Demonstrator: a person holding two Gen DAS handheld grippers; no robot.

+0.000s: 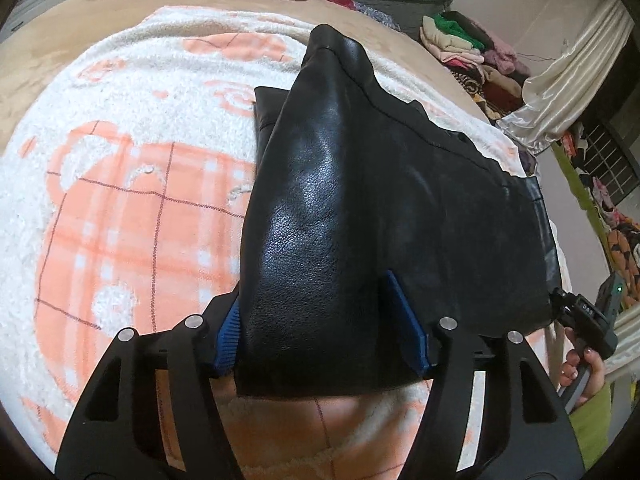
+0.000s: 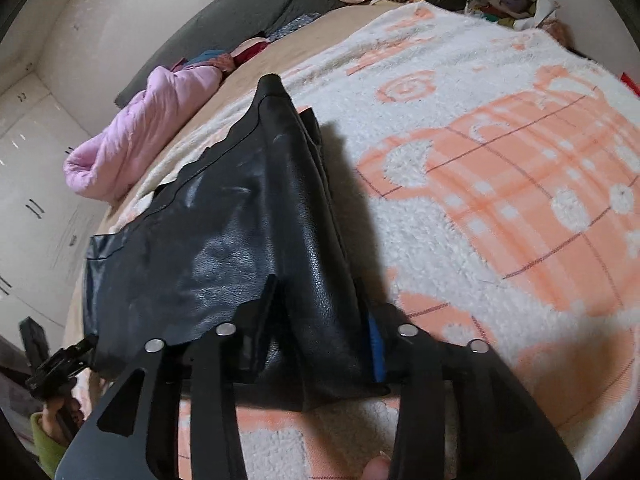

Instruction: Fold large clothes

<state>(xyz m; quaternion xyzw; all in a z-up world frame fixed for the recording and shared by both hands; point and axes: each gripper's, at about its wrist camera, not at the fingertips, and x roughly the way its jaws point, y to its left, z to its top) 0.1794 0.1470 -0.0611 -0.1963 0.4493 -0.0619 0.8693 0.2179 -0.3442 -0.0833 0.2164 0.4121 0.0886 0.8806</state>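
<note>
walls: pale (image 2: 120,20) | cupboards: white (image 2: 24,184) | curtain: cream satin (image 1: 568,80) | window: barred (image 1: 612,164)

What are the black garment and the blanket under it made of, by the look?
Black garment: leather or faux leather, can't tell which; semi-gloss, with a fine pebbled grain, sheen highlights and stitched seams. Blanket: fluffy fleece or sherpa-like pile, matte; white looped tufts with an orange plaid print. The fibre itself is unclear.
</note>
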